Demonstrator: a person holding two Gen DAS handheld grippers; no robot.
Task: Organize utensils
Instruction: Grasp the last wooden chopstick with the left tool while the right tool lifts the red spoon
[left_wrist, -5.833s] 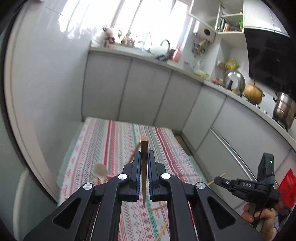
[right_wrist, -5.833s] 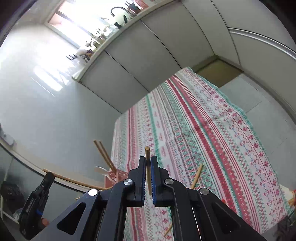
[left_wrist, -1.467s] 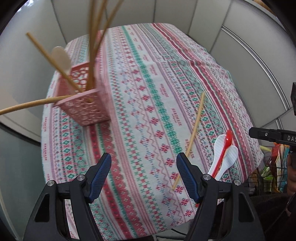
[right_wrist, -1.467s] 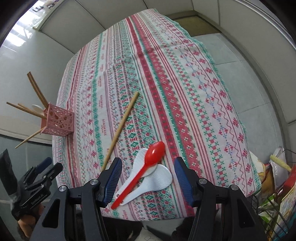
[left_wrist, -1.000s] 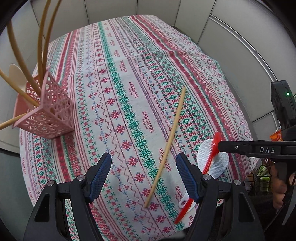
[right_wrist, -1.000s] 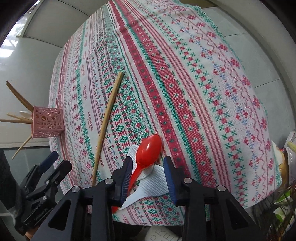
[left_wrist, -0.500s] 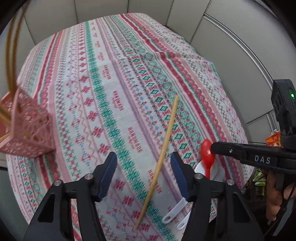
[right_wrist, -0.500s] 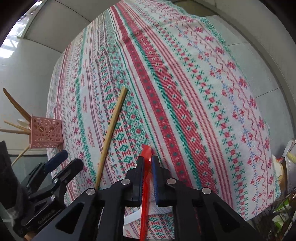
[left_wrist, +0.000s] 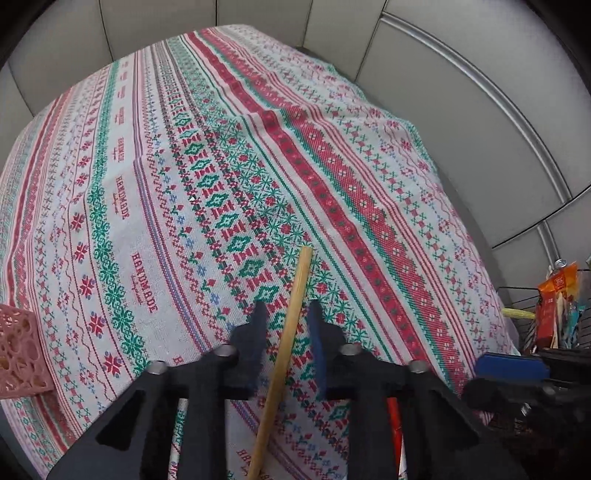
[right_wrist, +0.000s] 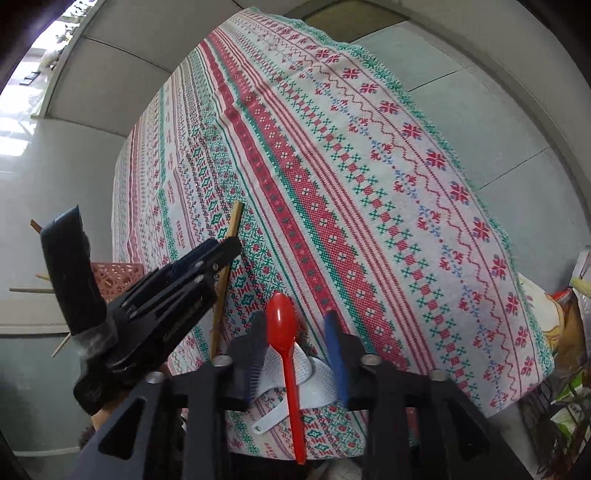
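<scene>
Fingers, left: the left gripper (left_wrist: 284, 328) is seen in its own wrist view with a visible gap to either side of the wooden chopstick (left_wrist: 286, 339) between the fingers; pads are not seen pressing, though from the right wrist view the fingers look nearly closed over the stick.
Fingers, right: the right gripper (right_wrist: 295, 332) is opening, about half apart; the red spoon (right_wrist: 284, 343) lies between the fingers, untouched by the pads.
Chopstick position: laid flat on the striped tablecloth (left_wrist: 332, 184) of the tabletop, running lengthwise between the left fingers, far end just past the tips.
Spoon position: rested across two white spoons (right_wrist: 306, 373) near the tabletop's near edge, handle reaching past the cloth hem.
Holder: pink lattice basket (left_wrist: 16, 354) at the left edge of the tabletop, well apart from both utensils; sticks are already standing in it.
Step judged: pick-up of chopstick and spoon, not yet secured.
Risk 1: chopstick may be rolled or pivoted out if pinched off-centre.
Risk 2: red spoon may be knocked off the edge, since its handle overhangs.
Risk 3: white spoons may be dragged along with the red one.
Risk 4: grippers work close together; a collision is possible.
</scene>
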